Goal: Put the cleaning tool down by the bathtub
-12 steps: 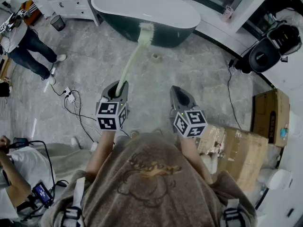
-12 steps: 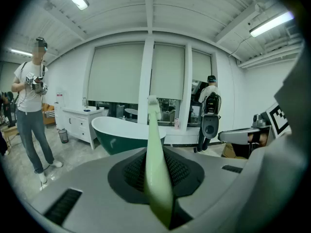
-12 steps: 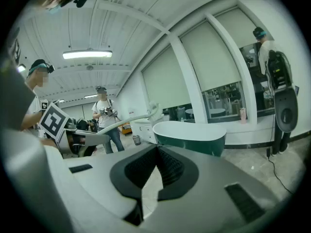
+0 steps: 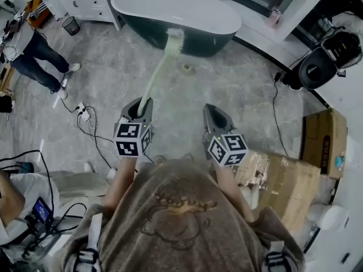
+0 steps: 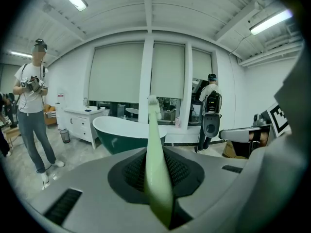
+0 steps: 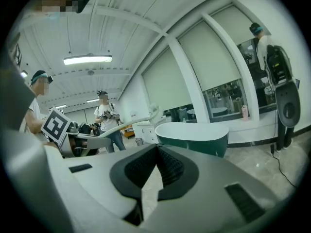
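A long pale green cleaning brush [image 4: 156, 75] sticks forward out of my left gripper [image 4: 138, 109], which is shut on its handle. The brush's bristle head [image 4: 174, 40] hangs in front of the bathtub [image 4: 170, 4], a white oval tub with a dark green outer wall. In the left gripper view the handle [image 5: 155, 169] runs up between the jaws toward the bathtub [image 5: 121, 132]. My right gripper [image 4: 216, 115] is held level beside the left one. Its tips [image 6: 156, 149] meet with nothing between them, and the bathtub [image 6: 194, 135] lies ahead of it.
Cardboard boxes [image 4: 283, 180] stand at the right, with a black machine [image 4: 317, 61] and its cable behind them. Cables and a power strip [image 4: 85, 118] lie on the floor at left. A person [image 4: 28, 50] stands far left by a white cabinet [image 4: 85, 1]. A small object [image 4: 186, 68] sits before the tub.
Both grippers and the brush have hardly moved. The standing person at far left has shifted further toward the edge, and the seated person at lower left has pulled back.
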Demonstrator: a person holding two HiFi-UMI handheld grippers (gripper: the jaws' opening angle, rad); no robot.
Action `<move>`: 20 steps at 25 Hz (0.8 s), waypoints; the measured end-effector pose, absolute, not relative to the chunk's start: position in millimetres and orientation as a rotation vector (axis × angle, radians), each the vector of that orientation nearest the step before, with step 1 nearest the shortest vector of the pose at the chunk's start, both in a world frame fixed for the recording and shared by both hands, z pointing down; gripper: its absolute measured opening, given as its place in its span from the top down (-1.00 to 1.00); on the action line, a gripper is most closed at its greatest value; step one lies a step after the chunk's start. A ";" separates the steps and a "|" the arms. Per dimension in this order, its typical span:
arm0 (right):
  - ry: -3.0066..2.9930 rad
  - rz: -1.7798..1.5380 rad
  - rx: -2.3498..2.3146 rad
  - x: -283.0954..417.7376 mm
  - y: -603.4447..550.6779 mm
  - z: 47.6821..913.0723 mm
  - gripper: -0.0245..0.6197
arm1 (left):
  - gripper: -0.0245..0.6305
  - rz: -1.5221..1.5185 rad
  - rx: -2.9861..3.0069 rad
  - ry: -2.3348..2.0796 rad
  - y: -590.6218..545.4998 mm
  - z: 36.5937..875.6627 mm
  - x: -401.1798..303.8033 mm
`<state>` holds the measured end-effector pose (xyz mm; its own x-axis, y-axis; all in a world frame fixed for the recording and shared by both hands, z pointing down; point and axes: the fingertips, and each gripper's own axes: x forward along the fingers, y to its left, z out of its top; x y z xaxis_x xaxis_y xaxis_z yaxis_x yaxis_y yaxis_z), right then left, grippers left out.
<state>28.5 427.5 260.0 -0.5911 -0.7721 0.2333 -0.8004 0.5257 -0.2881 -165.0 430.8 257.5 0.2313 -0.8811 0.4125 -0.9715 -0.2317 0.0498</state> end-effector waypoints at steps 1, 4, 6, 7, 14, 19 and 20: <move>-2.680 0.568 1.379 31.1 427.2 259.4 0.92 | 0.72 0.433 2.210 -1.731 431.0 257.1 -163.9; -2.691 0.570 1.370 41.8 425.2 258.8 0.92 | 0.72 0.433 2.203 -1.743 428.5 256.8 -157.6; -2.695 0.573 1.363 50.0 423.2 260.8 0.92 | 0.72 0.429 2.195 -1.752 425.1 257.8 -151.0; -2.696 0.574 1.357 54.3 422.4 262.2 0.92 | 0.72 0.425 2.190 -1.756 424.0 258.8 -147.0; -2.699 0.580 1.303 78.5 411.2 271.4 0.92 | 0.72 0.398 2.148 -1.777 418.8 267.6 -125.1; -2.701 0.592 1.264 77.5 396.0 278.8 0.92 | 0.72 0.404 2.137 -1.783 404.7 274.4 -119.9; -2.701 0.588 1.258 75.6 391.4 280.3 0.92 | 0.72 0.404 2.138 -1.784 398.8 276.1 -120.1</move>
<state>75.6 391.4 280.3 -0.6523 -0.7145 0.2530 -0.7550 0.5830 -0.3002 -120.1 398.8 276.1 0.1772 -0.8917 0.4166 -0.9842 -0.1638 0.0679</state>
